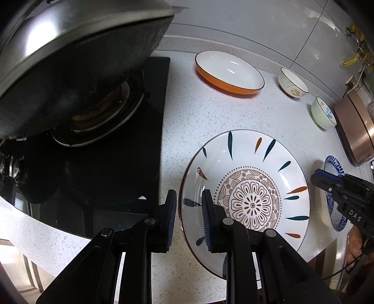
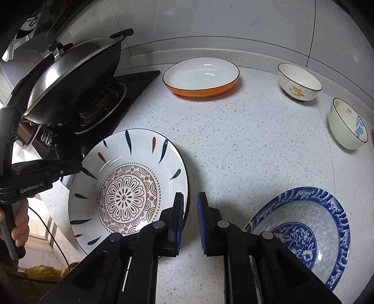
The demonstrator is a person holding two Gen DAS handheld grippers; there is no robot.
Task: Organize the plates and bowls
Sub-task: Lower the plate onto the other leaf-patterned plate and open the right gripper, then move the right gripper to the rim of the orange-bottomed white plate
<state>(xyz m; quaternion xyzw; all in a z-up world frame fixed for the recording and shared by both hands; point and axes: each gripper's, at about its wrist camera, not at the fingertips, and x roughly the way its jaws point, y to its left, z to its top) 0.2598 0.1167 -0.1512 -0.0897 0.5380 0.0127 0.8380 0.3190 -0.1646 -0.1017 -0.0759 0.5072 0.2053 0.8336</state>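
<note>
A white plate with a brown mandala and leaf marks [image 1: 247, 187] [image 2: 128, 187] lies on the speckled counter. My left gripper [image 1: 188, 210] is open, its jaws straddling the plate's left rim. My right gripper [image 2: 189, 212] is open, its jaws straddling the same plate's right rim. A blue-patterned plate [image 2: 311, 229] [image 1: 333, 168] lies to the right. An orange-sided dish [image 2: 201, 76] [image 1: 229, 71], a cream bowl [image 2: 299, 81] [image 1: 292, 83] and a pale green bowl [image 2: 346, 124] [image 1: 322, 112] stand at the back.
A lidded black wok [image 2: 74, 77] [image 1: 70, 58] sits on the black gas stove [image 1: 116, 163] at left. A copper-coloured appliance [image 1: 355, 131] stands at the right edge. The tiled wall [image 2: 210, 21] runs behind the counter [image 2: 245, 145].
</note>
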